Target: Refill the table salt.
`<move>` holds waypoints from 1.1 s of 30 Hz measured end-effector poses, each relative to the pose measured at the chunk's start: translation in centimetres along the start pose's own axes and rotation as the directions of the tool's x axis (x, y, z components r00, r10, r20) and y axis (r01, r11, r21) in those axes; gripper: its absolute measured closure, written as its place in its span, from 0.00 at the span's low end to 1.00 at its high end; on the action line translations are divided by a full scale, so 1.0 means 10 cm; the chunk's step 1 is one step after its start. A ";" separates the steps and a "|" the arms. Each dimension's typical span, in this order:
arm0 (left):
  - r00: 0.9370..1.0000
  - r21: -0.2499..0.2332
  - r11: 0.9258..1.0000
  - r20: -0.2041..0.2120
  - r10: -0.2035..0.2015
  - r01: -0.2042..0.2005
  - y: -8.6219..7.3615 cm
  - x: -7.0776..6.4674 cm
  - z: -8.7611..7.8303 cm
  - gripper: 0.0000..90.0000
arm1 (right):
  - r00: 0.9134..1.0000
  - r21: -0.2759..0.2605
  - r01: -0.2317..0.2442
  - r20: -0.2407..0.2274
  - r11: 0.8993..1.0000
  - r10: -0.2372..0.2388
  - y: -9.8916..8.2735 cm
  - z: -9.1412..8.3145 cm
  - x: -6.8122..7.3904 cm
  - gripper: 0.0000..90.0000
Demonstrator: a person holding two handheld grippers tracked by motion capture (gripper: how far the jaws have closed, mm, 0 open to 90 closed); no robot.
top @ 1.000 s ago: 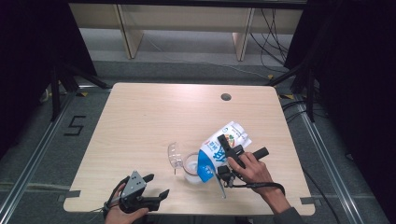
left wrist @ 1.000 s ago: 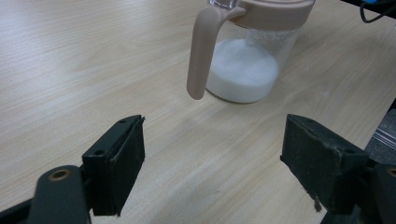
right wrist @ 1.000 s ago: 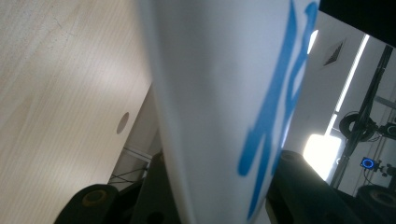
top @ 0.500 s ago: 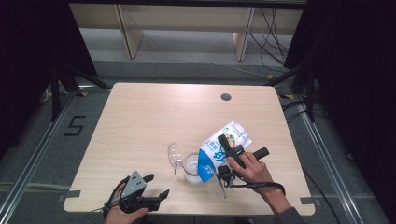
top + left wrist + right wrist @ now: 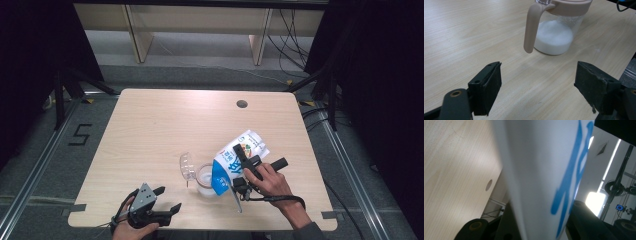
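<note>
— White and blue, that's the carton [image 5: 235, 162], a soft-sided pack with blue lettering down its face and a green-and-orange print near its far end.

— Where is it sitting?

— Tipped over toward the person, its blue lower end right at the mouth of the clear jug [image 5: 205, 179], on the near right part of the wooden table [image 5: 165, 125]. The jug has a beige lid and handle, lid flipped open to the left, white powder in the bottom.

— And the grip?

— The right gripper [image 5: 246, 165] has its black jaws clamped on the carton's sides, one either side of the pack. From the right gripper view the white wall with blue print [image 5: 541, 170] runs straight up between the jaws.

— The other hand?

— The left gripper [image 5: 167, 199] rests at the near left edge, jaws spread wide with nothing between them. In its own view the jug [image 5: 555, 32] stands just ahead, apart from both pads [image 5: 491, 85].
</note>
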State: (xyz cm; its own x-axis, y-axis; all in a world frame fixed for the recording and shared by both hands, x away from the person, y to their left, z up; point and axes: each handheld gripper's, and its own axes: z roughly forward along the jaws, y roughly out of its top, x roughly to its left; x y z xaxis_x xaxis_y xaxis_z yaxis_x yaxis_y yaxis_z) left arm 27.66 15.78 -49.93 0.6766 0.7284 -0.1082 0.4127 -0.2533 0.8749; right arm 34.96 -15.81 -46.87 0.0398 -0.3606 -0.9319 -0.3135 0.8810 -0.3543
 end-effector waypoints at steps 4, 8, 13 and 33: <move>1.000 0.000 1.000 0.000 -0.002 0.002 0.00 0.00 0.00 0.23 | 1.000 0.000 0.008 0.001 1.000 -0.008 0.00 0.00 -0.01 0.84; 1.000 0.000 1.000 0.000 -0.002 0.002 0.00 0.00 0.00 0.23 | 1.000 -0.010 0.030 0.005 1.000 -0.030 -0.01 0.01 -0.02 0.84; 1.000 0.000 1.000 0.000 -0.002 0.002 0.00 0.00 0.00 0.23 | 0.999 -0.021 0.034 0.016 0.999 -0.034 -0.01 0.01 -0.02 0.84; 1.000 0.001 1.000 0.000 0.000 0.000 0.00 0.00 0.00 0.23 | 0.999 -0.009 0.033 0.005 0.999 -0.033 -0.01 0.01 -0.02 0.84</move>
State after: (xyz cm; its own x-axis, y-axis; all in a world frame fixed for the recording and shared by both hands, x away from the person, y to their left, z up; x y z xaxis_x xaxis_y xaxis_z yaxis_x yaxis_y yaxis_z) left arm 27.65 15.77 -49.92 0.6763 0.7286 -0.1081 0.4133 -0.2539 0.8745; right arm 35.07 -15.84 -46.63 0.0551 -0.3874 -0.9203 -0.3202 0.8661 -0.3838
